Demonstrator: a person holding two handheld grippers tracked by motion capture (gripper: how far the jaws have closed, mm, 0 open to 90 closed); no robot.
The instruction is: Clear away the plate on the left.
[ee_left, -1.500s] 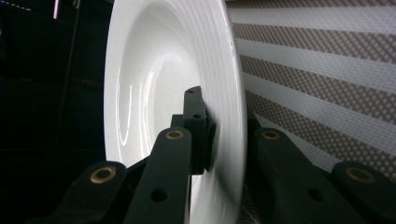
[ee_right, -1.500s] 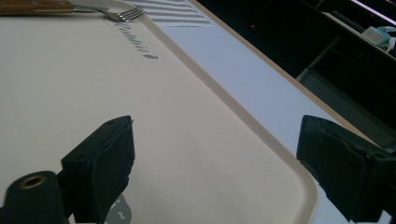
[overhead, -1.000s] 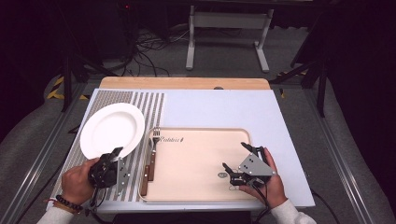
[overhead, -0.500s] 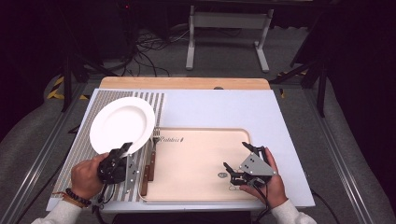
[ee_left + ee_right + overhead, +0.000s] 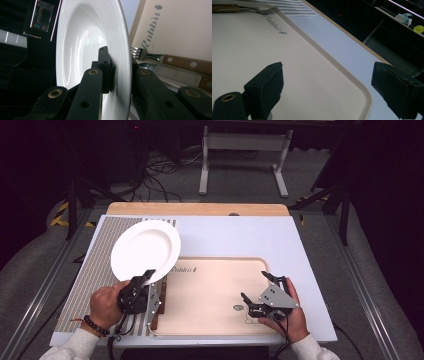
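A white plate hangs tilted above the striped mat, and my left gripper is shut on its near rim. In the left gripper view the two black jaws clamp the plate rim between them, my left gripper seen edge-on to it. Behind the rim lie a fork and a wooden-handled knife at the left edge of the beige tray. My right gripper rests open over the tray's right part. In the right gripper view my right gripper has nothing between its wide-apart jaws.
A grey striped mat covers the table's left side. The pale table top ends in a wooden strip at the far edge. The tray rim curves under the right jaw, with the fork at its far side. Stand legs and cables lie on the floor beyond.
My left gripper has carried the plate up and to the right, from flat on the mat to tilted near the tray's left edge. The right gripper has stayed in place.
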